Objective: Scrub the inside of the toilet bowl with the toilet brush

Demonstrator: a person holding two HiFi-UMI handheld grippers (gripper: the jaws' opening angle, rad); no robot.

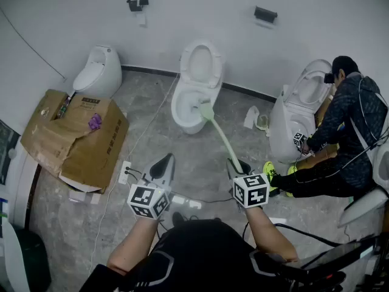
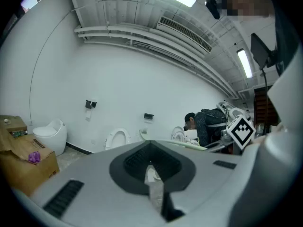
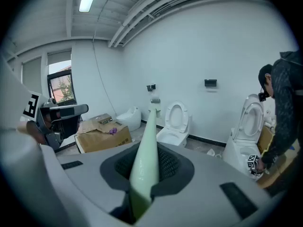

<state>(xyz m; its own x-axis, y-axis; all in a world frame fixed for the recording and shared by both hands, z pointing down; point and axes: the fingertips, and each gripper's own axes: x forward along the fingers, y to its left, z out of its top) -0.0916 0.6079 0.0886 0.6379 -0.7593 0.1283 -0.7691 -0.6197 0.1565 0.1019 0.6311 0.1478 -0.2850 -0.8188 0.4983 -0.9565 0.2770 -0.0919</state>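
Observation:
The white toilet (image 1: 196, 84) stands against the far wall with its seat and lid raised; it also shows in the right gripper view, toilet (image 3: 174, 124). My right gripper (image 1: 238, 166) is shut on the handle of a pale green toilet brush (image 1: 220, 134). The handle slants up and away, and the brush head (image 1: 206, 110) hovers at the bowl's front rim. In the right gripper view the toilet brush (image 3: 147, 145) runs straight out from the right gripper (image 3: 142, 186). My left gripper (image 1: 161, 172) hangs shut and empty to the left, well short of the toilet.
A crumpled cardboard box (image 1: 73, 135) lies at the left, with a small white toilet (image 1: 97, 72) behind it. A power strip (image 1: 124, 173) and cables lie on the floor. At the right a person (image 1: 346, 132) crouches by another toilet (image 1: 301, 105).

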